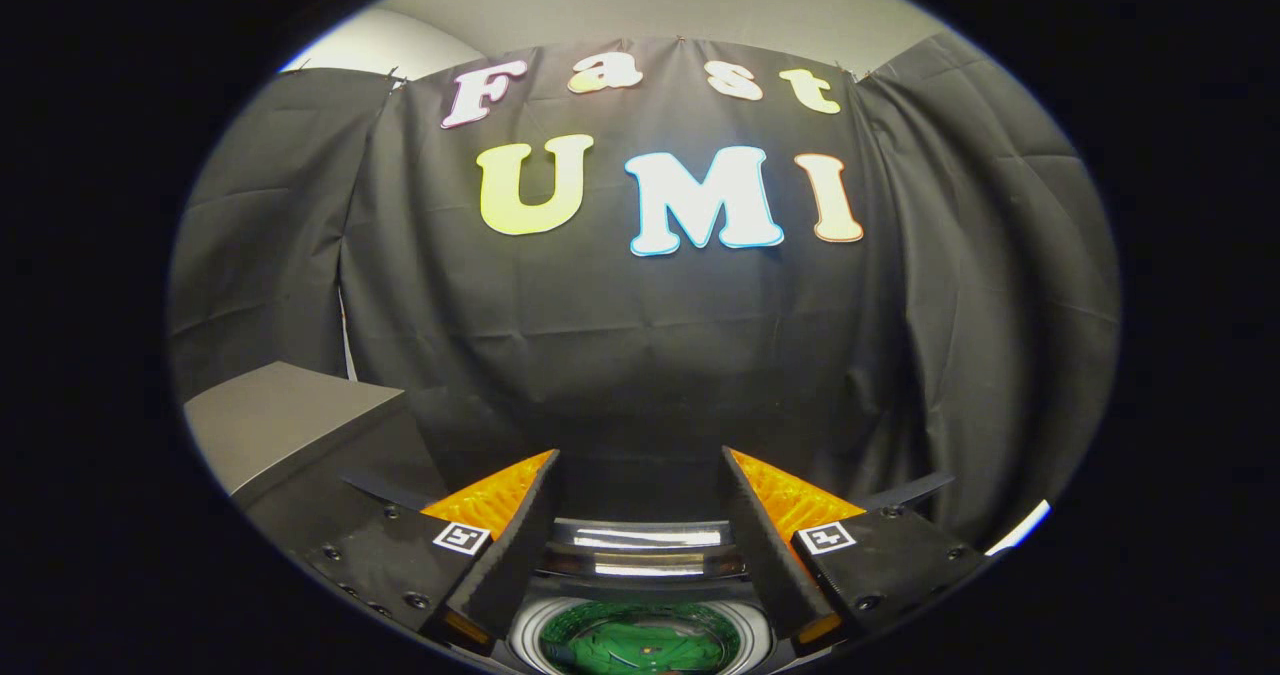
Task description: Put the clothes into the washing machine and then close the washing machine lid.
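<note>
The gripper (640, 460) is held up high and looks across at the black cloth wall (640, 355) of the booth, with its two fingers spread wide apart and nothing between them. The gap between the fingertips shows only dark cloth, so neither finger touches anything.

Low down, between the bases of the two fingers, sits the washing machine (640, 550) — its shiny chrome rim runs across the gap as a bright curved band. Just below that band is the round opening of the drum (640, 640), ringed in white, and inside it lies something green, the clothes (610, 645), with a small orange-red spot in the middle. Whether a clear lid covers the opening or it stands open cannot be told from here, since the bottom of the machine is cut off and the glare hides the surface.

To the left of the left finger, and a little further back, stands a grey box-like cabinet (285, 420) with a flat pale top and a darker side. It is apart from the washing machine and close to the cloth wall. Above the cloth a strip of plain pale wall (650, 0) shows — lit evenly, with the cloth pinned along its lower edge in folds
</note>
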A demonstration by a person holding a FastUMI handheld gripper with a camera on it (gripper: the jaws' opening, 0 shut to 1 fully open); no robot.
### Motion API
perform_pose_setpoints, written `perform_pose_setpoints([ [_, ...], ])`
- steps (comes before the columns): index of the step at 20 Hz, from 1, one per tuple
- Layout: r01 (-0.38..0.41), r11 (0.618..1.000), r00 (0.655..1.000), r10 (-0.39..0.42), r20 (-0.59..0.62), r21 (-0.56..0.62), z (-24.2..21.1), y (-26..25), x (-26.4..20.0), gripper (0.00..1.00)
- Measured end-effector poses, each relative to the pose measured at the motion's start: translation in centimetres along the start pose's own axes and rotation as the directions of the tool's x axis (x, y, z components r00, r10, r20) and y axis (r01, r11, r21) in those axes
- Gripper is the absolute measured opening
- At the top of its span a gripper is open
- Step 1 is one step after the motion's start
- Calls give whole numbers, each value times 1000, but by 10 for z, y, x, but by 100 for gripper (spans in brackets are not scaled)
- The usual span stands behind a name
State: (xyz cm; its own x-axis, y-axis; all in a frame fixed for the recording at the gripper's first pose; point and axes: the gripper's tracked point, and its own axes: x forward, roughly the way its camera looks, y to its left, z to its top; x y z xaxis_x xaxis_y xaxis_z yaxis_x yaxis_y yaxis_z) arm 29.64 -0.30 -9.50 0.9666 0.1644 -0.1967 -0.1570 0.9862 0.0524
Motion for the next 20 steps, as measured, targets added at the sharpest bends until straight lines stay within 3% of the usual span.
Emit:
perform_pose_setpoints([
  [11,6,1000,1000,-6,-21,-2,-32,3,-36,96],
  [20,-10,1000,991,9,-130,-8,-96,11,-74,96],
])
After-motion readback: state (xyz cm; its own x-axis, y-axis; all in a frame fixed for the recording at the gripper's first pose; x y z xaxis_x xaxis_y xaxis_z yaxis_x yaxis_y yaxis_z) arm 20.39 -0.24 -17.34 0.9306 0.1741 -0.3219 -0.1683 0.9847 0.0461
